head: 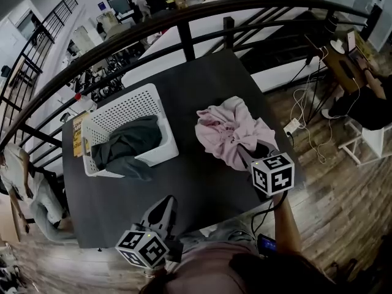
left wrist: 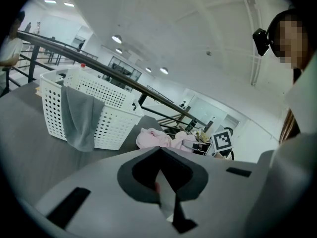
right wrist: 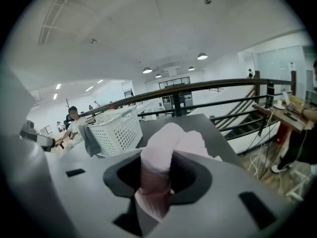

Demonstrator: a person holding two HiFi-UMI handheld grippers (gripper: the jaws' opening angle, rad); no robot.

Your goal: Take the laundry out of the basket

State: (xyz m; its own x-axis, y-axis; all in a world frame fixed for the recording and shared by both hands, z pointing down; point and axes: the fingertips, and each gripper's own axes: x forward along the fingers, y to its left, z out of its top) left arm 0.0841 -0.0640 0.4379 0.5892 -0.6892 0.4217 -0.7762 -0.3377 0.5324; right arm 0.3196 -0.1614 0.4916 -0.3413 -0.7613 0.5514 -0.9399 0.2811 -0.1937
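Observation:
A white perforated basket [head: 144, 103] stands on the left of the dark table [head: 208, 78]. A grey garment [head: 125, 146] lies in it and hangs over its front rim. On the table's right side lies a crumpled pink garment [head: 226, 130]. My right gripper [head: 252, 156] is at that garment's near edge, and in the right gripper view a bunch of the pink garment [right wrist: 166, 148] is pinched between its jaws [right wrist: 157, 182]. My left gripper [head: 164, 202] hovers over the table's near edge, shut and empty [left wrist: 161, 182], pointing toward the basket [left wrist: 114, 125] and its grey garment [left wrist: 79, 118].
A dark curved railing [head: 184, 17] runs behind the table. A yellow printed item [head: 78, 133] lies left of the basket. A seated person [head: 370, 100] and floor cables [head: 306, 124] are at the right; another person [head: 18, 182] stands at the left.

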